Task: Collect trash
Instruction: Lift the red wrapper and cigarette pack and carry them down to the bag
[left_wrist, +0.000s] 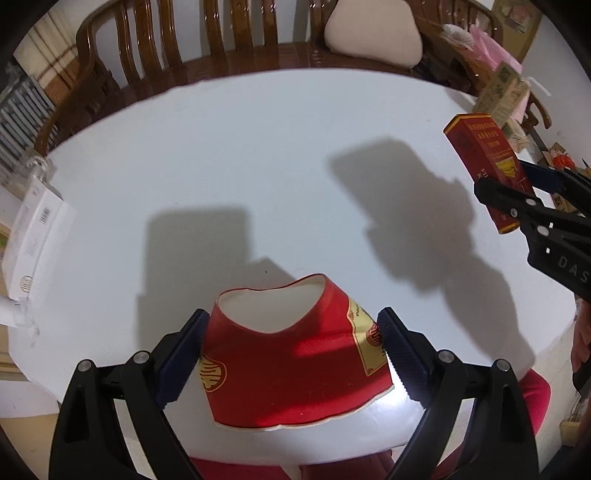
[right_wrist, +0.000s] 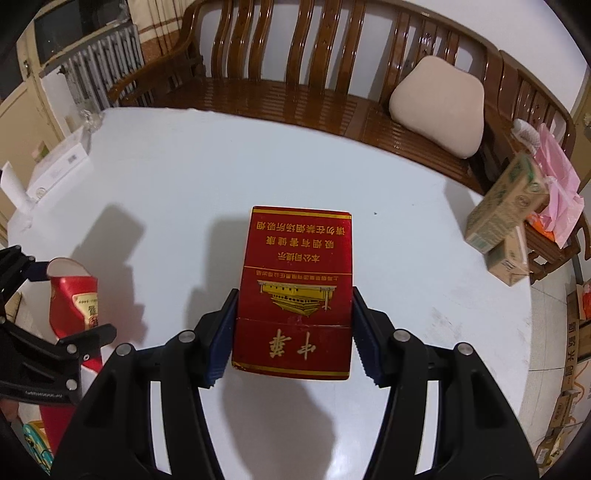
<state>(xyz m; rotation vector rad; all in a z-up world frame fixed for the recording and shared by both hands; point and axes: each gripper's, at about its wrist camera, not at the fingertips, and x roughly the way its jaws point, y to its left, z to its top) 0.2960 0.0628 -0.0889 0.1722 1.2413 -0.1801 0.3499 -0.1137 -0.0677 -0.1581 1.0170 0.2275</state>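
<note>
Left wrist view: left gripper (left_wrist: 291, 326), jaws clamped on crushed red paper cup (left_wrist: 291, 362) above the white surface (left_wrist: 258, 166) — light, soft, dents easily; hold by its sides. Right wrist view: right gripper (right_wrist: 291, 328), jaws pinching red cigarette pack (right_wrist: 295, 291) — light, stiff cardboard, gripped at its narrow edges.

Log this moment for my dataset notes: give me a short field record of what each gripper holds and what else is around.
left gripper: shut on a squashed red paper cup, held above the table
right gripper: shut on a red cigarette pack, held above the table
table: white, round
table's far left edge: white box
behind table: wooden bench with beige cushion
right of table: cardboard cartons, pink bag
</note>
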